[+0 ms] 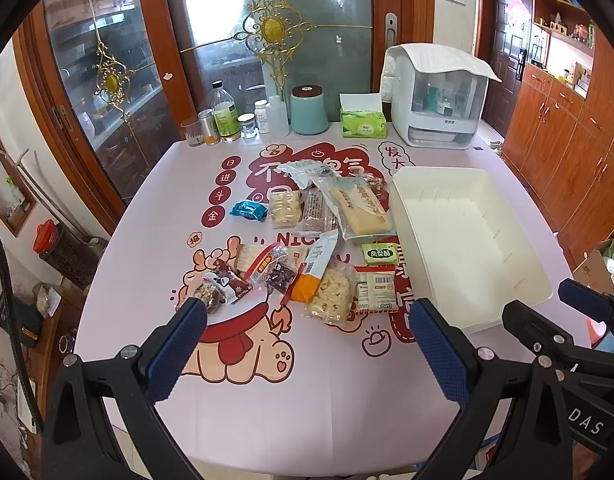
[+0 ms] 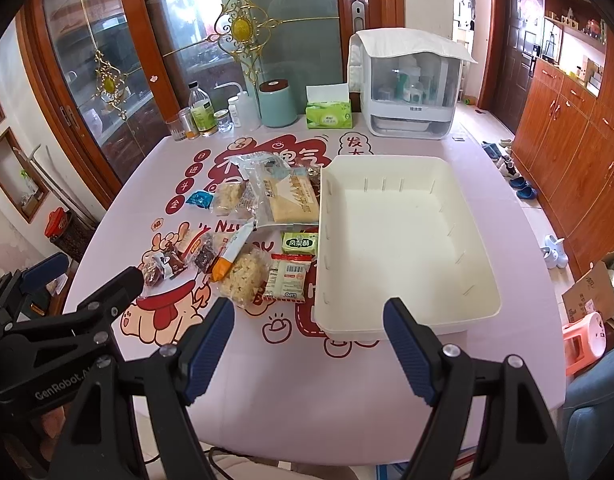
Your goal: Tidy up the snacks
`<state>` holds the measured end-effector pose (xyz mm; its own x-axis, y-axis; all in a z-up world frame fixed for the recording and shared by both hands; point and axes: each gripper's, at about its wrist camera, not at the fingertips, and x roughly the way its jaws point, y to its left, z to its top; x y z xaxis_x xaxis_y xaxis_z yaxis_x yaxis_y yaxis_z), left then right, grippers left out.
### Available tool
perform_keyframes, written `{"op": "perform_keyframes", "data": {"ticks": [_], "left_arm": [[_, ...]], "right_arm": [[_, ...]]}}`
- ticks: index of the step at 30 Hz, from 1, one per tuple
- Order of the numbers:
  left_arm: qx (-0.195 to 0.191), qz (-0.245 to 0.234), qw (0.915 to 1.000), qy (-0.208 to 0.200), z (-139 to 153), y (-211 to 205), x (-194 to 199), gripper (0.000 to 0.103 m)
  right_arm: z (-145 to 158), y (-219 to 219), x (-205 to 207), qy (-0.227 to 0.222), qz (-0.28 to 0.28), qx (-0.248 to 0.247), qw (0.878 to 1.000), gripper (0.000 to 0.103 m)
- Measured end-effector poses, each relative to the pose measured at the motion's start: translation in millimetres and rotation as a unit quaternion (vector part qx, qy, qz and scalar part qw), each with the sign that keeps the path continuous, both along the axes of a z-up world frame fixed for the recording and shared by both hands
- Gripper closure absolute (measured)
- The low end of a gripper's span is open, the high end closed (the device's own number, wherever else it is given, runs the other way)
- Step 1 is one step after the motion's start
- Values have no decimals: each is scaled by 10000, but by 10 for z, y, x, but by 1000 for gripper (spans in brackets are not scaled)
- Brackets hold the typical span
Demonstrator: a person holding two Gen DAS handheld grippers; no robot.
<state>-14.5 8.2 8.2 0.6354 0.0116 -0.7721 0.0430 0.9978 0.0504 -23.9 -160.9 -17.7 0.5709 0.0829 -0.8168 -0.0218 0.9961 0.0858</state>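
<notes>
Several wrapped snacks lie scattered mid-table: a big cracker pack (image 1: 359, 208) (image 2: 291, 196), a blue packet (image 1: 249, 211) (image 2: 199, 199), a green packet (image 1: 380, 253) (image 2: 301, 242), a white and red packet (image 1: 375, 289) (image 2: 288, 278), a puffed-rice bag (image 1: 331, 294) (image 2: 243, 276) and dark red candies (image 1: 227, 284) (image 2: 167, 266). An empty white bin (image 1: 479, 308) (image 2: 403, 320) stands to their right. My left gripper (image 1: 307, 316) hovers open over the table's near edge, in front of the snacks. My right gripper (image 2: 309, 316) hovers open just before the bin's near left corner. Neither holds anything.
Along the far edge of the pink printed table (image 1: 307, 400) stand bottles and jars (image 1: 227, 116), a teal canister (image 1: 308, 110), a green tissue box (image 1: 363, 122) and a white covered cabinet (image 1: 439, 100). Wooden cupboards (image 2: 567, 168) and shoes (image 2: 515, 184) are at the right.
</notes>
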Motion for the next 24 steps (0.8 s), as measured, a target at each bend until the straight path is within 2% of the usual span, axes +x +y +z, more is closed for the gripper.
{"op": "perform_keyframes", "data": {"ticks": [12,24], "left_arm": [[6,-60,10000,24,-40,57,24,3],[193,-258,9994,-150,173,285,217,2]], "right_arm": [[-30,5,66,39,-14,9,10000,25],[12,226,189,-91,-97,145,9998,25]]}}
